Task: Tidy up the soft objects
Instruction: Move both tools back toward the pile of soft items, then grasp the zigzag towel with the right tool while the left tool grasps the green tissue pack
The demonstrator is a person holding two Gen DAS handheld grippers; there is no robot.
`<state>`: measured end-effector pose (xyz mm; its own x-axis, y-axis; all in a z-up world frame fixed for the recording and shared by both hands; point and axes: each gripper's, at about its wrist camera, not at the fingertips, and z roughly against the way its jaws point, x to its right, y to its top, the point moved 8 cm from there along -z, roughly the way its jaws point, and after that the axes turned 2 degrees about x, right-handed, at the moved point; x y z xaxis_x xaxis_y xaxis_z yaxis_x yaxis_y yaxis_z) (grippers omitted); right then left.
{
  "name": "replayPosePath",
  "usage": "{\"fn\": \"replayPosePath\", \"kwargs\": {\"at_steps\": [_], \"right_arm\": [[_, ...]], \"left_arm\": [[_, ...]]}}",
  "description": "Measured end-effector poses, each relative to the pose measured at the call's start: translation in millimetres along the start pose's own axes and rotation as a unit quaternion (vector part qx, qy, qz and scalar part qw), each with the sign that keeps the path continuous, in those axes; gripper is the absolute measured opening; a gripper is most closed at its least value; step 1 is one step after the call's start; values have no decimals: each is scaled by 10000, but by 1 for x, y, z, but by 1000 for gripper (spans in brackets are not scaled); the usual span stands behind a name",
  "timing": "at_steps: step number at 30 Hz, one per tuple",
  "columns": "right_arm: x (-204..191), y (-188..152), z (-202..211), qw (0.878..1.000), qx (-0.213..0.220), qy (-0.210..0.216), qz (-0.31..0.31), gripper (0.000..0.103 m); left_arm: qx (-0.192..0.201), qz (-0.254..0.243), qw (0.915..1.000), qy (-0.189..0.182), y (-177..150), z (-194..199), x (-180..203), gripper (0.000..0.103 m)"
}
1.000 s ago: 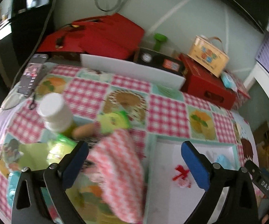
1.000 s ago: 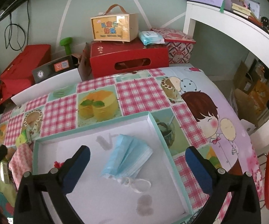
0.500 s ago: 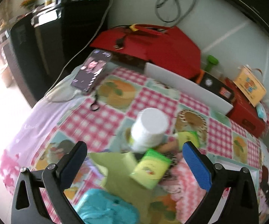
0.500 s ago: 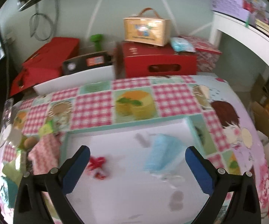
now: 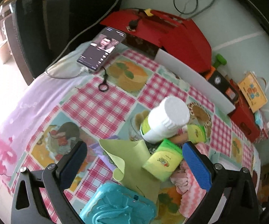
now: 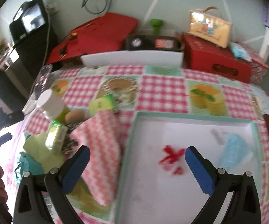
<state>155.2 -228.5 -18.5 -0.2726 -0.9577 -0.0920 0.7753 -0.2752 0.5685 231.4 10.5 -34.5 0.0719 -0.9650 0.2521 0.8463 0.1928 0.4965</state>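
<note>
Tray (image 6: 253,128) sits right of the pile, prob. the drop spot: blue mask (image 6: 233,149) and red bow (image 6: 170,154) lie inside. Pink cloth (image 6: 101,149) lies just left of its wall, w/ green sheet (image 5: 134,160) and green pack (image 5: 162,162) heaped by the bottle (image 5: 164,123). Left gripper (image 5: 134,160) and right gripper (image 6: 137,163): jaws apart, holding nothing. Teal item bottom edge cut off; right view blurry.

— Where are you working?
— You're in a home, prob. a living rm: cartoon cake-print cloth (image 5: 104,108) on the tabletop, red gift boxes (image 6: 216,59) by the wall, a phone (image 5: 101,49) charging, a TV (image 6: 31,20) in the corner.
</note>
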Motion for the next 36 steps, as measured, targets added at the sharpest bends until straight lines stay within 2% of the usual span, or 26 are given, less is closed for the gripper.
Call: {"fn": "replayPosePath", "kwargs": {"at_steps": [7,10,12,17,24,34,36], "right_arm": [[-34,-8,-20,9988,-139,332,324,103],[-45,-13,-27,9978,-204,492,407,100],[-50,-16,-31,9971,-229,555,474,94],[-58,-20,-37,9956,-266,666,606,87],[-66,-25,-43,9937,-351,786,715,71],[-65,-29,-51,9931,-433,798,738,63],[-65,-30,-53,9932,-448,796,725,60]], "left_arm": [[-337,-585,9977,-71,-15,-19,31,102],[-391,-854,9956,61,-19,-24,40,102],[-429,-953,9944,128,-21,-28,43,102],[-498,-1062,9930,144,-23,-36,50,102],[-660,-1195,9906,99,-28,-50,60,102],[-591,-1550,9852,442,-29,-61,60,101],[-586,-1618,9839,487,-29,-62,60,93]]}}
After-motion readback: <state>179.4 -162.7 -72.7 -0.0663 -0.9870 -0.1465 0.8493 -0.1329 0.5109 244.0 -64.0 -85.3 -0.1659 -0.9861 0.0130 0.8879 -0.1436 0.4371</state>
